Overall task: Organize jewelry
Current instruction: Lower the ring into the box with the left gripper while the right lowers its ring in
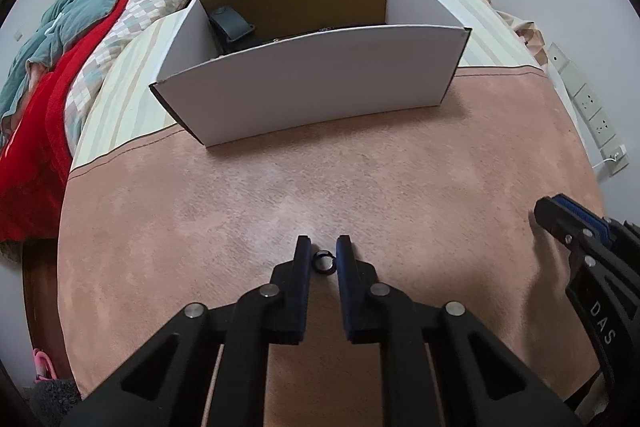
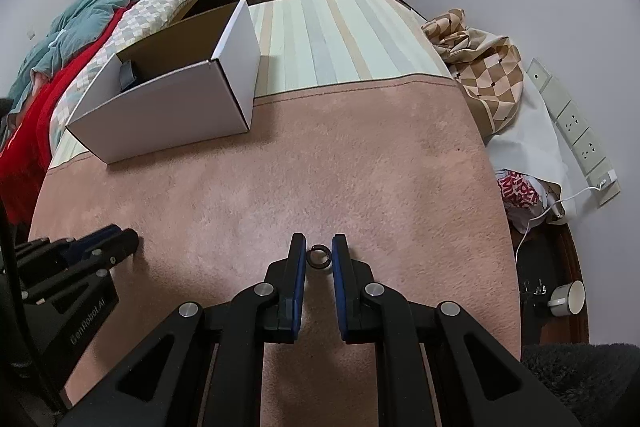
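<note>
Left wrist view: the left gripper (image 1: pixel 323 254) is pointing steeply down at the pink plush cover (image 1: pixel 280 195). Its blue-padded jaws are standing nearly together, and a small dark ring with a pale face (image 1: pixel 324 262) is sitting between the fingertips, touching both pads; the ring is being pinched just above the cover. Ahead, a white cardboard box (image 1: pixel 308 87) is resting where the pink cover meets the striped sheet (image 1: pixel 120 75); a grey object (image 1: pixel 230 23) is lying inside it at the left. The right gripper (image 1: pixel 560 223) is showing at the right edge, well apart from the box.

Right wrist view: the right gripper (image 2: pixel 319 253) is also aiming down at the pink cover. Its jaws are drawn narrow, and a plain dark ring (image 2: pixel 319 257) is lying between the fingertips, seemingly gripped by both pads. The white box is sitting well off to the upper left. The left gripper is appearing at the left edge. A patterned cloth (image 2: pixel 484 75) and a power strip (image 2: pixel 576 131) are lying at the right, with a white cup (image 2: pixel 568 299) below.
</note>
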`<state>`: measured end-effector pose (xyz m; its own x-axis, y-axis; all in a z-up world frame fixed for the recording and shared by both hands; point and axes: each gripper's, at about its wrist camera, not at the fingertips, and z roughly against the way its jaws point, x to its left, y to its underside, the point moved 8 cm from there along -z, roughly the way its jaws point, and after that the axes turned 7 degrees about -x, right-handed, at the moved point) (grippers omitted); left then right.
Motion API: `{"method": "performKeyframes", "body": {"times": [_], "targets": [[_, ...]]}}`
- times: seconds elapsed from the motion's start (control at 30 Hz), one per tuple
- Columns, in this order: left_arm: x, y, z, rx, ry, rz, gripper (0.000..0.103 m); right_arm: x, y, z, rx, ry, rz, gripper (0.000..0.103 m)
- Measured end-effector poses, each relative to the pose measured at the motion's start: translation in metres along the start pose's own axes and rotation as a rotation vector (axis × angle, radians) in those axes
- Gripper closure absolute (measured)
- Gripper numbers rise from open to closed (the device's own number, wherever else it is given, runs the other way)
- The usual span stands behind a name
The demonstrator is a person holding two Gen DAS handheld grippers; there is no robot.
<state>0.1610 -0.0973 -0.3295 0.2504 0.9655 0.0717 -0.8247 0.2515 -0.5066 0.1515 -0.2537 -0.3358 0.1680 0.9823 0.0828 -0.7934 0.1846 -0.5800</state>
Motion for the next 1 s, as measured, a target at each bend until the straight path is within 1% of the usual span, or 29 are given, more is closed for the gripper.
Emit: {"method": "performKeyframes", "body": {"times": [0.2,0.33,0.47,0.6,0.63,0.67,0.8,0.87,0.9,1.0], "targets": [[0.005,-0.011,0.012,-0.034,0.006,0.0,0.093,0.001,-0.006,0.008,-0.021,-0.017,-0.013,0.089],[0.017,-0.031,0.028,-0.06,0.029,0.024,0.093,0.005,-0.018,0.017,-0.028,-0.066,-0.054,0.089],[0.036,-0.068,0.048,-0.111,0.049,0.062,0.093,0.013,-0.045,0.028,-0.041,-0.145,-0.098,0.09],[0.054,-0.117,0.058,-0.149,0.086,0.105,0.093,0.03,-0.091,0.035,-0.055,-0.257,-0.142,0.09],[0.057,-0.125,0.058,-0.15,0.092,0.106,0.093,0.036,-0.105,0.034,-0.052,-0.294,-0.156,0.09],[0.06,-0.139,0.055,-0.15,0.1,0.111,0.093,0.042,-0.119,0.032,-0.049,-0.327,-0.165,0.09],[0.068,-0.174,0.038,-0.14,0.108,0.102,0.093,0.061,-0.159,0.019,-0.05,-0.373,-0.133,0.09],[0.07,-0.184,0.026,-0.115,0.121,0.105,0.093,0.07,-0.174,0.006,-0.026,-0.387,-0.117,0.09],[0.07,-0.187,0.021,-0.101,0.131,0.103,0.093,0.075,-0.18,-0.004,0.003,-0.395,-0.108,0.09],[0.071,-0.191,0.004,-0.055,0.152,0.106,0.093,0.082,-0.189,-0.029,0.061,-0.404,-0.09,0.09]]}}
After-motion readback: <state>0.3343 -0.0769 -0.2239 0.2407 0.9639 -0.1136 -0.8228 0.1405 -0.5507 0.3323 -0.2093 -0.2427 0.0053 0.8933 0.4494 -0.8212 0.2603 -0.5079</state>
